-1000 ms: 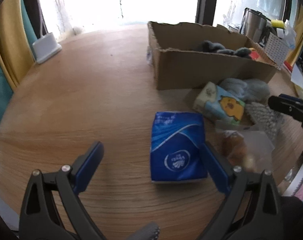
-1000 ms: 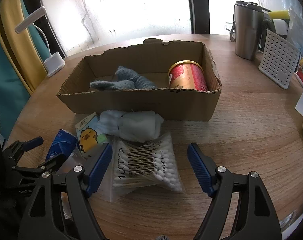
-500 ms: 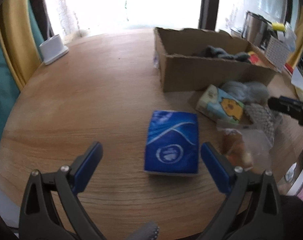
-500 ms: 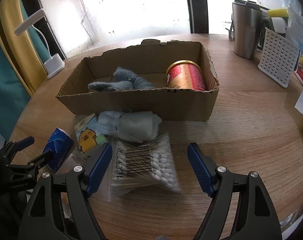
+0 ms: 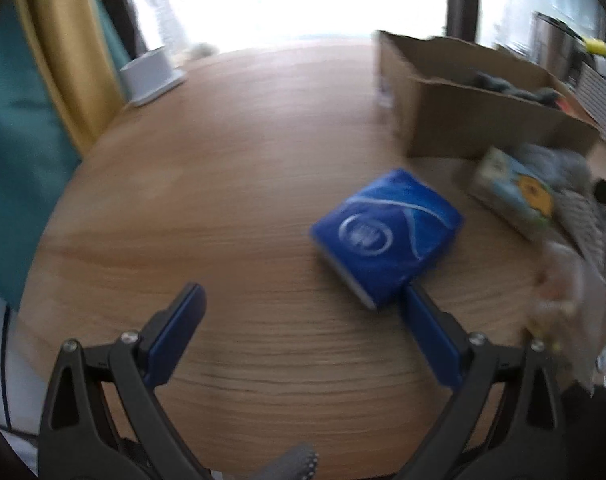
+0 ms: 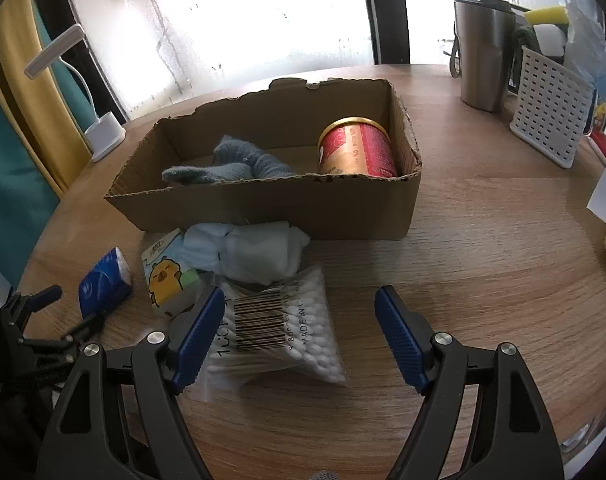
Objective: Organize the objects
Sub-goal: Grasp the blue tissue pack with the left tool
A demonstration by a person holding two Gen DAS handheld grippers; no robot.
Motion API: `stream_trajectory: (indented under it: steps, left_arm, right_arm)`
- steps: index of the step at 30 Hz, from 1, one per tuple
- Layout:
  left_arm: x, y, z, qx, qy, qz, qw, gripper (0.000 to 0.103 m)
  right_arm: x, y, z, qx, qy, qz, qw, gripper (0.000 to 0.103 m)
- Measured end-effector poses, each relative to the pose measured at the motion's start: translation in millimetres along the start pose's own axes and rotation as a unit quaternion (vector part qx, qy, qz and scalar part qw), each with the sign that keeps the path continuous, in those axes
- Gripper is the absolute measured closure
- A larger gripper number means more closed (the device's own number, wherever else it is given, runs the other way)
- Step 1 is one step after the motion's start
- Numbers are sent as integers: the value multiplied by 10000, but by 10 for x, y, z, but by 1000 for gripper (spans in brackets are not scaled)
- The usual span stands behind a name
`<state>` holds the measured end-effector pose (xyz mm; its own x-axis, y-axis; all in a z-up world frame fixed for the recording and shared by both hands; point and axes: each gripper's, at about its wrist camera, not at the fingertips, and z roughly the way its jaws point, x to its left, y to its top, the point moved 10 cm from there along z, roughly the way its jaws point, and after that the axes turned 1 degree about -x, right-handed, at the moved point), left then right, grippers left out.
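A blue tissue pack (image 5: 387, 236) lies on the wooden table, just ahead of my open left gripper (image 5: 303, 304), whose right fingertip (image 5: 413, 300) touches the pack's near corner. The pack also shows in the right wrist view (image 6: 103, 282). My right gripper (image 6: 301, 308) is open over a bag of cotton swabs (image 6: 281, 328). A cardboard box (image 6: 271, 200) behind holds a grey sock (image 6: 231, 164) and a red can (image 6: 357, 152). A yellow-chick tissue pack (image 6: 167, 276) and a pale blue sock roll (image 6: 247, 254) lie in front of the box.
A steel tumbler (image 6: 481, 48) and a white perforated basket (image 6: 549, 110) stand at the back right. A white lamp base (image 6: 103, 136) stands at the back left. A crinkled clear bag (image 5: 563, 292) lies right of the blue pack.
The left gripper has swung left and back, so the blue pack now sits off to its right and looks turned. The right gripper has barely moved.
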<state>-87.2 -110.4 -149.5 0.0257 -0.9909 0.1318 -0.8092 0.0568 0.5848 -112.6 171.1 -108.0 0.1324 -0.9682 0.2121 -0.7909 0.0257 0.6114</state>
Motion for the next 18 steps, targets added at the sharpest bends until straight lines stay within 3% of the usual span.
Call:
stream_trajectory:
  steps: [3,6,11,18]
  left_arm:
    - [179,26,25,6,144,-284,9995,4]
    - [209,113,-52,-173,44,-482,9987,4]
    - [7,323,-159,-498,-349,-515,9968,4]
    - [-327,446,30,-306,-575,-351,9973,4]
  right_arm:
    - [14,11,9,12,28,-21,10000,23]
    - [35,2,19,47,60,-43,10000,23]
    - [53,-28,30,87,105,-49,9999,23]
    - [144,-92,73,179,148,-186,9996,22]
